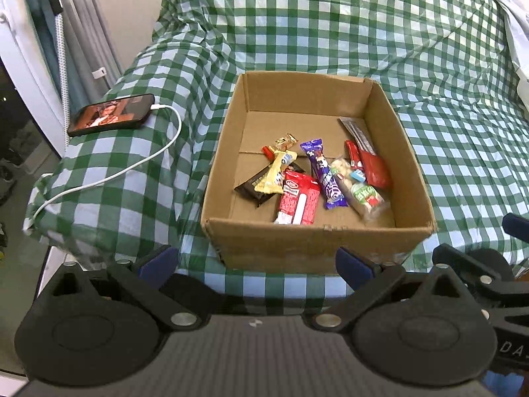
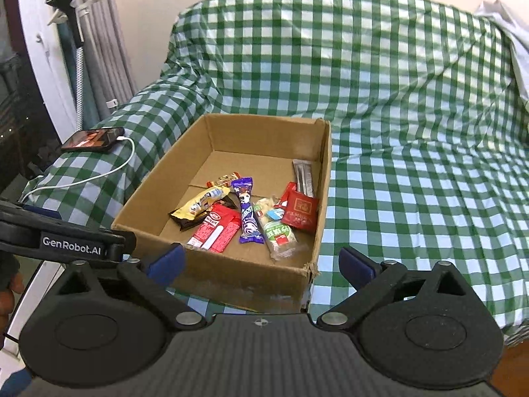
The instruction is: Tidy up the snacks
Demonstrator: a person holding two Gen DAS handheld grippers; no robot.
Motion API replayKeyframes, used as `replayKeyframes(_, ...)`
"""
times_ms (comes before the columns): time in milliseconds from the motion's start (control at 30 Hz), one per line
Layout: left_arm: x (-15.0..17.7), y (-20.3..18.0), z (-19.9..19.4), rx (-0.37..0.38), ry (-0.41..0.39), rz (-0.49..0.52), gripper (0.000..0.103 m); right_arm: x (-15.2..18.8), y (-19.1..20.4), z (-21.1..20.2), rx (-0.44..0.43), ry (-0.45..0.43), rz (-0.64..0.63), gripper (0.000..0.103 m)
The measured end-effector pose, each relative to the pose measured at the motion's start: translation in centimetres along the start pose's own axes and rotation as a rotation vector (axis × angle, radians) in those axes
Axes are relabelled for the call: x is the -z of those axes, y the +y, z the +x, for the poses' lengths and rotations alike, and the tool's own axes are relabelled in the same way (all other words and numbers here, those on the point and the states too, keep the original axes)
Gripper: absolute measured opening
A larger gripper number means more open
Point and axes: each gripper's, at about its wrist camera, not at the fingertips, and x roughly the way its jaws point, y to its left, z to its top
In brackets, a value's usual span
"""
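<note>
Left wrist view. Left gripper [image 1: 256,261] fingers spread wide, nothing between them, hovering short of the near wall of the cardboard box [image 1: 297,241]. The box sits on a bed under a green checked cover [image 1: 330,26]. All visible snacks lie on the box floor, crowded toward the near right. No snack seen loose on the cover in this view, so the step in hand reads as backing clear after a drop, or checking the pile. To do it well: keep the fingers above the near rim so the light box is not nudged, and scan the cover before reaching again. Purple bar [image 1: 322,173]: long axis runs near to far, far end tipped slightly left. Red-and-white pack [image 1: 297,198] lies roughly parallel beside it, touching. Yellow wrapper [image 1: 277,173] lies diagonally over a dark brown bar [image 1: 253,190]. A phone [image 1: 110,114] on a charging cable rests on the left, well apart.

Right wrist view. Right gripper [image 2: 259,261] likewise wide open and empty, low before the box's near right corner. Red sachet [image 2: 299,213] leans at the right wall. Pale nougat pack [image 2: 279,235] points near to far, just beside the purple bar.
</note>
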Motion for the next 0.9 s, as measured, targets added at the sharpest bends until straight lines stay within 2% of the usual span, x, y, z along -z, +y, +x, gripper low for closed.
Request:
replayKeyframes(233,1.8,-0.5,-1.8,-0.029,-0.028,0.012,0.103,1.3,0.0,-2.0,0.007,-0.021,-0.006,0.1)
replayKeyframes(500,2.3,-0.9,-2.7,-0.064,-0.029,0.013,0.103,2.1,-0.2,-3.6,0.012,-0.05,-0.012,0.101)
replayKeyframes(900,2.9,-0.5,-3.2,-0.039,-0.03,-0.003,0.103,2.4,-0.7,-4.3,0.009,-0.065,-0.016,0.102)
